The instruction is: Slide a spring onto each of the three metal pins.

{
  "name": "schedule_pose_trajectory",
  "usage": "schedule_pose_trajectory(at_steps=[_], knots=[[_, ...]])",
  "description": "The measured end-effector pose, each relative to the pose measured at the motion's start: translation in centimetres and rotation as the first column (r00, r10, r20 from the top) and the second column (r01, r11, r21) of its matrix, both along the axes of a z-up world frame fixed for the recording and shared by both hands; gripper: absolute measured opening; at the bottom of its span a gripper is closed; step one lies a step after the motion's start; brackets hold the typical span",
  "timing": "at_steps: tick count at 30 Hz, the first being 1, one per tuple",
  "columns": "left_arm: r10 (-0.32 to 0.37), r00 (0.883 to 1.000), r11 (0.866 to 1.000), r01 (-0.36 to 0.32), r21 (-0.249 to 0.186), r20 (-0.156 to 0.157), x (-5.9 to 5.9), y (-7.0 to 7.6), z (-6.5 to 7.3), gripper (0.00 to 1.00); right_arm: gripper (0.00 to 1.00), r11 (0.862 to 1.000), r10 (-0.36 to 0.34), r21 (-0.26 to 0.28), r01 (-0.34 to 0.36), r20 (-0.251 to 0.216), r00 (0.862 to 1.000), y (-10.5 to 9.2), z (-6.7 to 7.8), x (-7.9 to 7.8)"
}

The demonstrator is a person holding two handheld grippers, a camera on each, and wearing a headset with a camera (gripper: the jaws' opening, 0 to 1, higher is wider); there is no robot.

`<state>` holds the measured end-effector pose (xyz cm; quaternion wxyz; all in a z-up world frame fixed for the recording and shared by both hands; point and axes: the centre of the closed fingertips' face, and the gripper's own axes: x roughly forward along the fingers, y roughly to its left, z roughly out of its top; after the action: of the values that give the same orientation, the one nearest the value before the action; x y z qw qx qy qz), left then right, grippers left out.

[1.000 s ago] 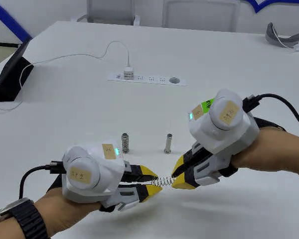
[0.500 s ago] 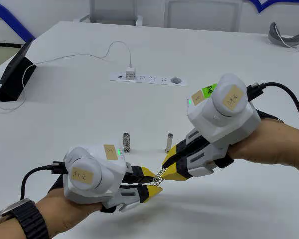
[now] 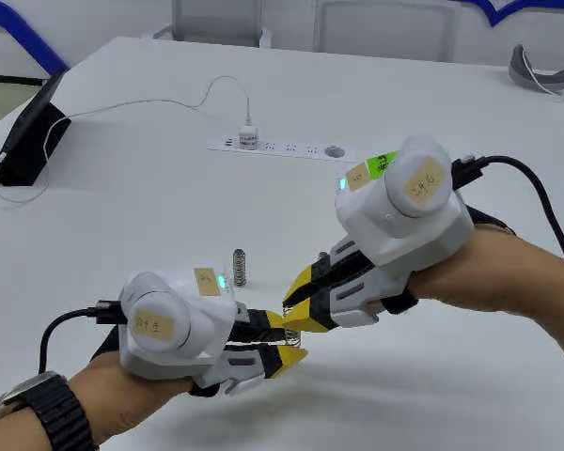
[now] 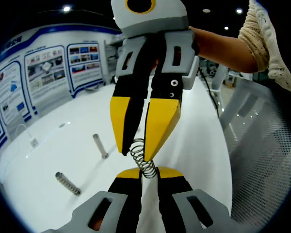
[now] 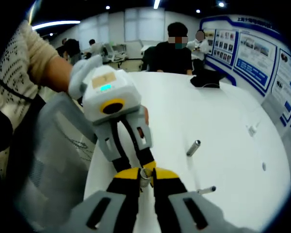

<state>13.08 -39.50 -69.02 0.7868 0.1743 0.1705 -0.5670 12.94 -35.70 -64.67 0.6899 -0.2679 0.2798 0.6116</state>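
Head view: left gripper (image 3: 291, 340) and right gripper (image 3: 289, 314) meet tip to tip, both narrow on the spring (image 3: 292, 332). Left gripper view: spring axis runs 11-to-5 o'clock, and the bare pin (image 4: 100, 145) lies at 10 o'clock. Right gripper view: jaws apparently clamp the spring's end.

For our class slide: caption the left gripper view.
One spring pinched by left gripper and right gripper; bare pin and spring-fitted pin wait beyond.

Site as I read it from my feeds: office showroom or meeting hall. Evidence:
- large white table (image 3: 122, 207) with power strip (image 3: 282, 148)
- blue-framed display boards (image 4: 48, 60) on walls
- ceiling spotlights (image 4: 65, 8)
- mesh chair (image 4: 262, 145)
- people seated (image 5: 170, 60) beyond
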Motion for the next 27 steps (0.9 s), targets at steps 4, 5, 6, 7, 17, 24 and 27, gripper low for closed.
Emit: schedule_pose_trajectory(at_steps=[4,5,6,7,17,24,27], knots=[[0.010,1.000,1.000,-0.010,-0.016,-0.001,0.2,0.1,0.0,0.12,0.12,1.000,-0.004,-0.006,0.004,0.010,1.000,-0.1,0.1,0.2],[0.014,1.000,1.000,-0.014,-0.020,-0.003,0.3,0.2,0.0,0.12,0.12,1.000,-0.005,-0.008,0.005,0.013,1.000,-0.1,0.1,0.3],[0.015,1.000,1.000,-0.016,-0.023,-0.005,0.3,0.2,0.0,0.12,0.12,1.000,-0.006,-0.010,0.006,0.014,1.000,-0.1,0.1,0.3],[0.019,1.000,0.999,-0.019,-0.027,-0.008,0.3,0.2,0.1,0.13,0.12,1.000,-0.008,-0.012,0.008,0.016,1.000,-0.2,0.1,0.4],[0.077,0.995,0.994,-0.081,-0.075,-0.057,0.8,1.4,0.0,0.27,0.12,0.999,-0.028,-0.029,0.029,0.027,0.999,-0.7,0.4,1.2],[0.126,0.989,0.986,-0.134,-0.099,-0.083,1.2,2.4,0.1,0.38,0.12,0.999,-0.045,-0.027,0.046,0.035,0.998,-0.8,0.7,1.8],[0.148,0.984,0.981,-0.158,-0.114,-0.096,1.3,2.8,0.2,0.42,0.12,0.998,-0.060,-0.025,0.061,0.040,0.997,-1.3,1.0,2.2]])
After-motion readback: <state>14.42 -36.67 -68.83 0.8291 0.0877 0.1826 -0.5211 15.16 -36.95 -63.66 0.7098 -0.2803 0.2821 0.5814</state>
